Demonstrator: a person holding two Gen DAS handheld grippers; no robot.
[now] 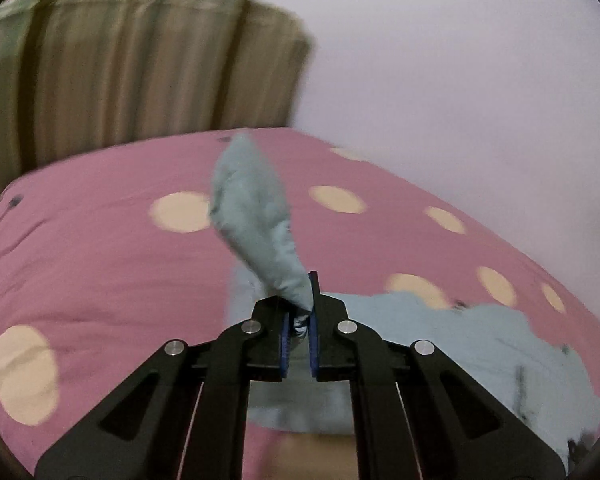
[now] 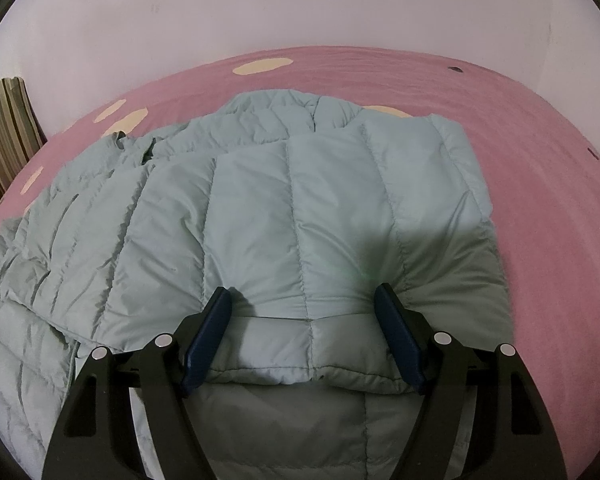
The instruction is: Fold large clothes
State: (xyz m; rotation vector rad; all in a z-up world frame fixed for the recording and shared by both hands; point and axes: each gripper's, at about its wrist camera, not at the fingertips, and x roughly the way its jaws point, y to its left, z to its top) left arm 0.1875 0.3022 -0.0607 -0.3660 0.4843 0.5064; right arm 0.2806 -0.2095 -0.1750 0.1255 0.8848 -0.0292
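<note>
A light blue quilted jacket (image 2: 260, 208) lies spread on a pink bed sheet (image 2: 540, 200) with cream dots. In the right wrist view my right gripper (image 2: 303, 292) stands open over the jacket's near folded edge, its fingertips resting down on the fabric on either side of a padded fold. In the left wrist view my left gripper (image 1: 300, 308) is shut on a narrow end of the jacket (image 1: 256, 216), which sticks up and away from the jaws, lifted above the sheet (image 1: 100, 248). The rest of the jacket's body (image 1: 480, 344) lies below and to the right.
A striped brown and beige upright piece (image 1: 140, 64) stands at the bed's far left end, also visible as the striped piece (image 2: 4, 132) in the right wrist view. A pale wall (image 1: 460, 60) runs behind the bed. Pink sheet shows bare to the right of the jacket.
</note>
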